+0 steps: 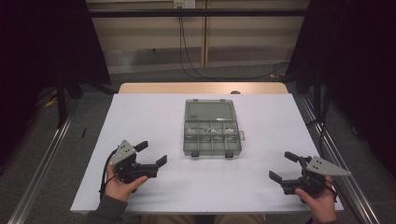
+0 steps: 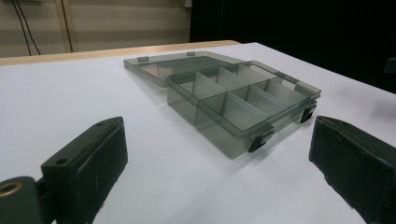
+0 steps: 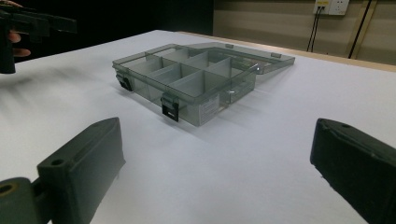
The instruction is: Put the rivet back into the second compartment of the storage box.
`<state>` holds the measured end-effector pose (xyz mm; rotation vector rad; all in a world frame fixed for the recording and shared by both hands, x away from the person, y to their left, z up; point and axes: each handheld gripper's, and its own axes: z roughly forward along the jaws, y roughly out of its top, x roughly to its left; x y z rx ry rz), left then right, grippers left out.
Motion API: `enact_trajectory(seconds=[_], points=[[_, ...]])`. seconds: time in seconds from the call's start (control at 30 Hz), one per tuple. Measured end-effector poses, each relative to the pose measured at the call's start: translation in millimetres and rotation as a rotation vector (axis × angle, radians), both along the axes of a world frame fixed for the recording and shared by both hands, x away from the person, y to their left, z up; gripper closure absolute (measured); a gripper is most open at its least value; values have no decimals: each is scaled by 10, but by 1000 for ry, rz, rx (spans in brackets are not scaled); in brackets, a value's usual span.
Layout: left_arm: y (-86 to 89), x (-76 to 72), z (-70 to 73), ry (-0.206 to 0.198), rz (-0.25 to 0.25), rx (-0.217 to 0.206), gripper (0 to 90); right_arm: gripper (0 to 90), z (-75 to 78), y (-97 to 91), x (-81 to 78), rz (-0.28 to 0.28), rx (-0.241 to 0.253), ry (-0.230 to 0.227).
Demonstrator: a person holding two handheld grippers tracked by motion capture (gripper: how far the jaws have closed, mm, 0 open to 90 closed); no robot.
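Basically: box (image 1: 212,135) sits mid-table (image 1: 140,121), lid (image 1: 209,111) flat open behind it. Left gripper (image 1: 152,154) and right gripper (image 1: 282,167) both spread wide, empty, well apart from it. Looks light, stiff, slippery plastic; grab a side wall, not the lid.

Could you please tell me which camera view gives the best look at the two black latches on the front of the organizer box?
The right gripper view: the latches sit near and face the camera on the organizer box. The left gripper view shows them edge-on at the box's near corner. The high view shows them as tiny dark tabs.
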<state>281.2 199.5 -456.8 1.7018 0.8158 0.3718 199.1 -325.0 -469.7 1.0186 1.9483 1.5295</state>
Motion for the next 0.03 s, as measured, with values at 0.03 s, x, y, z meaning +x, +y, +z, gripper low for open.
enact_trajectory(seconds=[0.03], points=[[1,0,-6,2,0,1,44,22,0,1,1,-1,0,-1]])
